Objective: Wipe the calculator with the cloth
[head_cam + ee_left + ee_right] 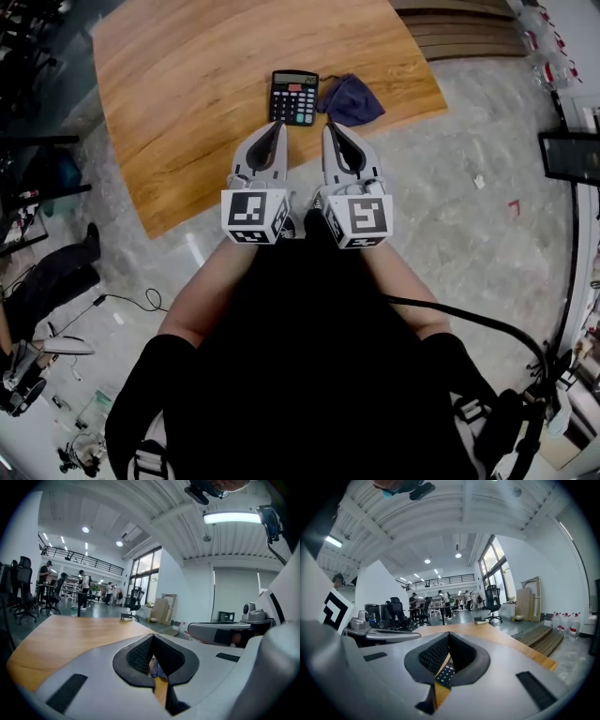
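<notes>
A black calculator (pixel 293 97) lies near the front edge of the wooden table (pixel 187 103), with a dark blue cloth (pixel 352 99) bunched just to its right. My left gripper (pixel 279 125) is shut and empty, its tips just short of the calculator. My right gripper (pixel 329 127) is shut and empty too, its tips just short of the cloth. Through the left gripper's (pixel 152 639) closed pads I glimpse a bit of the blue cloth (pixel 158 670). Through the right gripper's (pixel 449 637) pads the calculator's keys (pixel 446 676) show.
The table's curved front edge (pixel 281 192) runs under both grippers above a grey floor. Wooden steps (pixel 469 37) lie beyond the table's right end. Office chairs (pixel 21 590) and people stand far off. Cables (pixel 141 300) trail on the floor at left.
</notes>
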The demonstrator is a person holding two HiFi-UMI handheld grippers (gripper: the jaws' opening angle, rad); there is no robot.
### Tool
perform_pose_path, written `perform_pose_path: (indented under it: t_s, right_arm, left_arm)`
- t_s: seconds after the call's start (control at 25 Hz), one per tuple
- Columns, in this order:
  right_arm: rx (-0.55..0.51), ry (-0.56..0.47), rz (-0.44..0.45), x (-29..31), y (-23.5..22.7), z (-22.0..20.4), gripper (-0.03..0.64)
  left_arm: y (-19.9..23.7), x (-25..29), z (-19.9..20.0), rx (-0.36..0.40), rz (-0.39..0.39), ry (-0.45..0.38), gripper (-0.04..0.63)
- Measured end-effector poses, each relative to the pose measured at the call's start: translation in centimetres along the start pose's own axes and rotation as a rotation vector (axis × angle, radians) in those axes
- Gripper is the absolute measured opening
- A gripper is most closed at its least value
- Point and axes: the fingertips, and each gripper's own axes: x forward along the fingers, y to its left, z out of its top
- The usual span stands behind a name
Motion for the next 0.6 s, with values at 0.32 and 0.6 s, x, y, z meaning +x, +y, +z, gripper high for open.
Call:
perform_pose_path:
  t_s: [0.32, 0.6]
  right_arm:
    - [-0.018, 0.089, 0.07, 4.7, -2.9, -3.4, 0.014]
    - [-0.007, 0.193, 0.053, 8.4, -3.8, -7.3, 0.014]
  left_arm:
    - [1.0, 4.8, -2.2, 0.001, 0.046, 0.045, 0.008]
    - [4.0, 8.3, -5.3, 0.004, 0.017, 0.127, 0.006]
